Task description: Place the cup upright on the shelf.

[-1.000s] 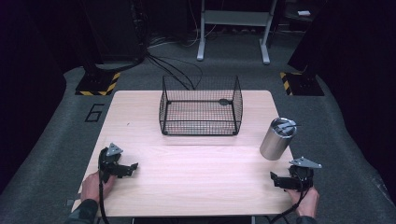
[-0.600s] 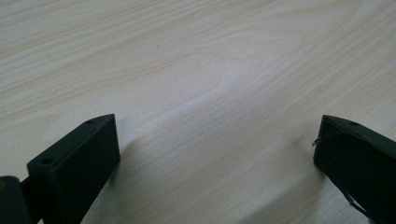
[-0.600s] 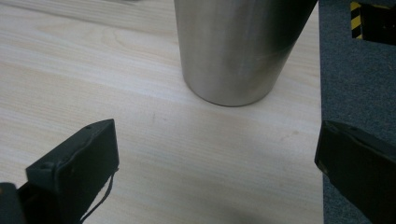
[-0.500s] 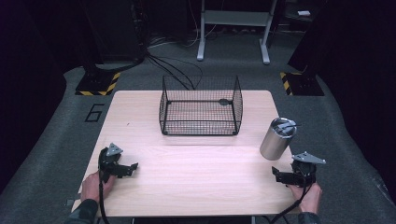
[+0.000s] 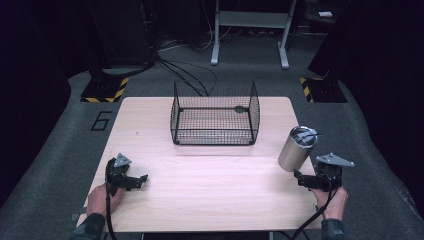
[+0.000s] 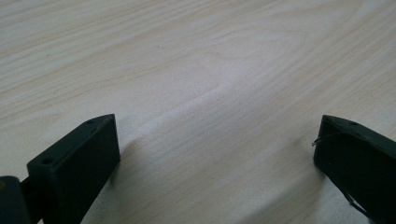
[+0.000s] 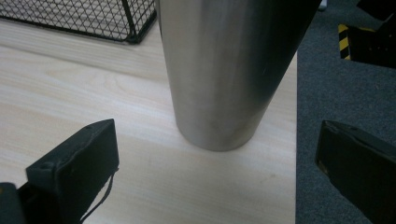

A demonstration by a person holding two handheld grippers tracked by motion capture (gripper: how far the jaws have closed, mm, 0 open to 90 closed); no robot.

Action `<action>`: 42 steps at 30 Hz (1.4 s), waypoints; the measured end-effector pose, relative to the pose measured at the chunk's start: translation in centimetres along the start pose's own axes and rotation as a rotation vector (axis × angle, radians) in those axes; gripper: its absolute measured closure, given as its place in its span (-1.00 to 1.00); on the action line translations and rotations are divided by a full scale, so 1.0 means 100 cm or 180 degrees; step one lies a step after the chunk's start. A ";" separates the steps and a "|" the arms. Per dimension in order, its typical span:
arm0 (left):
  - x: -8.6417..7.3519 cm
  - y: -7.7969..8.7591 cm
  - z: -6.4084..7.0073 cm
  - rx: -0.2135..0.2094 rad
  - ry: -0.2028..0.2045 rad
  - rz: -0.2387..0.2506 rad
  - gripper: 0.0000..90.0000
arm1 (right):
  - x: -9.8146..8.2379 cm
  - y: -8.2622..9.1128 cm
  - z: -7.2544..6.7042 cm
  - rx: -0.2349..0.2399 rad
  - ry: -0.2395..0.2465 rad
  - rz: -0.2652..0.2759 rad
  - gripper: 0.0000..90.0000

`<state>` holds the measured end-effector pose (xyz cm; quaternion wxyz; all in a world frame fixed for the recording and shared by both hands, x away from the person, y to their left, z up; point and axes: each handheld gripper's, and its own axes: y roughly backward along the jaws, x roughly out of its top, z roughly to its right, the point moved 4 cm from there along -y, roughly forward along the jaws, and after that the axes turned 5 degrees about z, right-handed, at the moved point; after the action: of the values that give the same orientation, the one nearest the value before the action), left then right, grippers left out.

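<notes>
A steel tumbler [image 5: 296,148] with a lid stands upright near the table's right edge. My right gripper [image 5: 304,179] sits just in front of it, open; in the right gripper view the tumbler [image 7: 224,70] rises a short way beyond the wide-spread jaws, not between them. A black wire basket [image 5: 215,114] stands at the middle back of the wooden table [image 5: 210,200]. My left gripper [image 5: 141,179] rests at the front left, open, its jaws apart over bare wood [image 6: 215,116].
The table's right edge runs close beside the tumbler, with dark carpet [image 7: 345,93] beyond it. A corner of the basket [image 7: 135,28] lies left of the tumbler. Black stands with yellow-striped bases [image 5: 102,92] sit on the floor behind.
My right gripper has edged a little forward and right toward the tumbler. The left gripper and the objects have stayed put.
</notes>
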<state>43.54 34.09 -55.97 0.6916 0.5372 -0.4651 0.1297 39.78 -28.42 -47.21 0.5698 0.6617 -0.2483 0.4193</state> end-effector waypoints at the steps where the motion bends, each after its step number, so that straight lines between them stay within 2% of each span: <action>1: 0.000 0.000 0.000 0.0000 0.0000 0.0000 -1.00 | 0.000 0.000 0.000 0.0000 0.0000 0.0000 -1.00; 10: 0.000 0.000 0.000 0.0000 0.0001 -0.0002 -1.00 | 0.022 -0.002 0.002 0.0006 0.0029 0.0107 -1.00; 18: 0.000 0.000 0.000 0.0003 -0.0007 0.0005 -1.00 | 0.034 -0.011 0.006 0.0032 -0.0040 0.0144 -1.00; 22: 0.000 0.000 0.000 0.0001 -0.0002 0.0000 -1.00 | 0.040 -0.018 0.007 0.0051 -0.0024 0.0209 -1.00; 28: 0.000 0.000 0.000 -0.0001 -0.0001 -0.0004 -1.00 | 0.047 -0.028 0.011 0.0035 -0.0054 0.0259 -1.00; 30: 0.000 0.000 0.000 0.0000 0.0000 -0.0002 -1.00 | 0.048 -0.031 0.011 0.0082 -0.0092 0.0268 -1.00; 42: 0.000 0.000 0.000 0.0000 -0.0001 -0.0002 -1.00 | 0.058 -0.045 0.011 0.0110 -0.0163 0.0402 -1.00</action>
<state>43.54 34.10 -55.97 0.6917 0.5373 -0.4650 0.1293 46.75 -27.56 -44.76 0.5242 0.6650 -0.2967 0.4416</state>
